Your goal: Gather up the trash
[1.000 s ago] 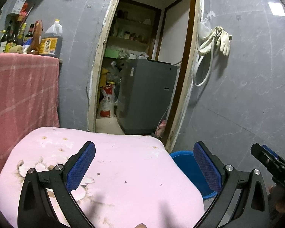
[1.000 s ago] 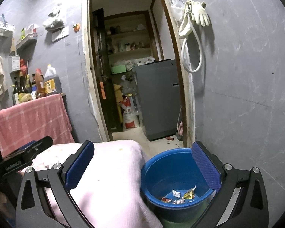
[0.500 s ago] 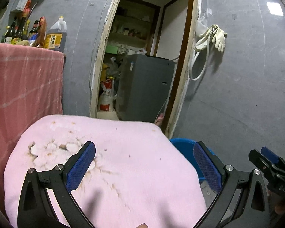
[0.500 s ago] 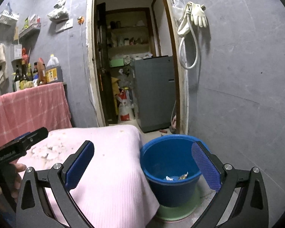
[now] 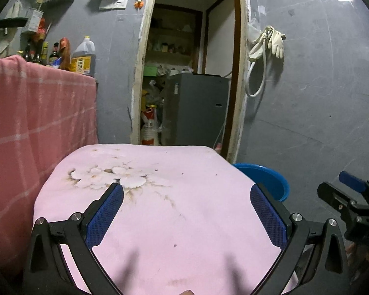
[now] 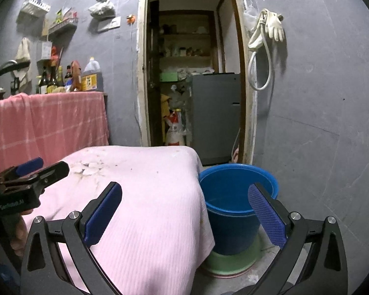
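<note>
A blue bucket stands on a green base on the floor, right of a low table under a pink cloth; its inside is hidden from this angle. In the left wrist view only the bucket's rim shows past the cloth. My left gripper hangs open over the cloth with nothing in it. My right gripper is open and empty, spanning the cloth's right edge and the bucket. Each gripper appears in the other's view: the right gripper, the left gripper.
A doorway behind the table leads to a storeroom with a grey appliance. At the left, a counter draped in a red checked cloth carries bottles. White gloves and a hose hang on the grey wall.
Both grippers have pulled back and lifted away from the bucket. More of the pink cloth shows, and the trash in the bucket has dropped out of sight. Both stayed open.
</note>
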`<action>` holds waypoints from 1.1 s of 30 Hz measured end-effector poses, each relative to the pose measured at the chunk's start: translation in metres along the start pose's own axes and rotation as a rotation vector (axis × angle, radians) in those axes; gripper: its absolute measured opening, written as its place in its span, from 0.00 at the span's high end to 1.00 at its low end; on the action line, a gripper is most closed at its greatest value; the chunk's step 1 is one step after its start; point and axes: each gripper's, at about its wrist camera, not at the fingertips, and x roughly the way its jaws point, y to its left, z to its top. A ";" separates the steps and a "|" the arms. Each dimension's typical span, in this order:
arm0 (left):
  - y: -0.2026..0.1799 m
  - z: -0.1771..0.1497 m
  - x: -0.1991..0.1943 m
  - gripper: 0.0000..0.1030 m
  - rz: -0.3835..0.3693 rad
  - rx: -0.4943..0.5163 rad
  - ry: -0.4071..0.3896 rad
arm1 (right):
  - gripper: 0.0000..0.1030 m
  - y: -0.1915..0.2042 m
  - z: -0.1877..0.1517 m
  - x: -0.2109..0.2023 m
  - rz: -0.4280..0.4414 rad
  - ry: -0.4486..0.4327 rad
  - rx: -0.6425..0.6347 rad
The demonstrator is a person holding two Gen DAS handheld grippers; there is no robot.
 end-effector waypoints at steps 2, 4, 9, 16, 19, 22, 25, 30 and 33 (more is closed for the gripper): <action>0.002 -0.006 -0.004 0.02 0.014 -0.011 -0.004 | 0.00 0.001 -0.002 -0.002 -0.005 -0.001 0.000; 0.004 -0.011 -0.008 0.02 0.021 -0.023 0.000 | 0.00 -0.001 -0.005 -0.006 -0.010 -0.002 0.008; 0.008 -0.022 -0.020 0.02 0.053 -0.030 -0.015 | 0.00 0.001 -0.016 -0.015 -0.032 -0.024 0.014; 0.005 -0.043 -0.031 0.02 0.075 -0.041 -0.043 | 0.00 0.006 -0.033 -0.023 -0.065 -0.070 -0.027; 0.004 -0.048 -0.030 0.02 0.084 -0.028 -0.044 | 0.00 0.004 -0.040 -0.022 -0.076 -0.072 -0.025; 0.006 -0.052 -0.027 0.02 0.081 -0.038 -0.044 | 0.00 0.001 -0.045 -0.019 -0.087 -0.070 -0.012; 0.010 -0.055 -0.025 0.02 0.088 -0.052 -0.034 | 0.00 -0.001 -0.048 -0.018 -0.090 -0.066 -0.007; 0.007 -0.058 -0.026 0.02 0.098 -0.038 -0.036 | 0.00 -0.003 -0.050 -0.019 -0.087 -0.075 -0.002; 0.007 -0.058 -0.025 0.02 0.100 -0.032 -0.033 | 0.00 -0.003 -0.052 -0.019 -0.086 -0.073 -0.001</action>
